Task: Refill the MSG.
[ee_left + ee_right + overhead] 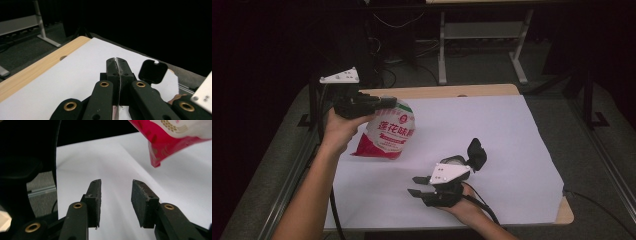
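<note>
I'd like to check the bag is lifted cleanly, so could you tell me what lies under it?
Under the bag lies white paper with nothing else on it; the left gripper holds its top. The bag hides the strip beneath its far side.

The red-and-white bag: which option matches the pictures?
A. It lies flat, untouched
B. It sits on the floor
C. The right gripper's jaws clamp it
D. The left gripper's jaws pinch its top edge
D: the left gripper pinches the bag at its top, jaws closed on a thin edge; the right gripper stands open, apart.

A wooden table [492, 90] carries a white sheet [492, 145].
</note>
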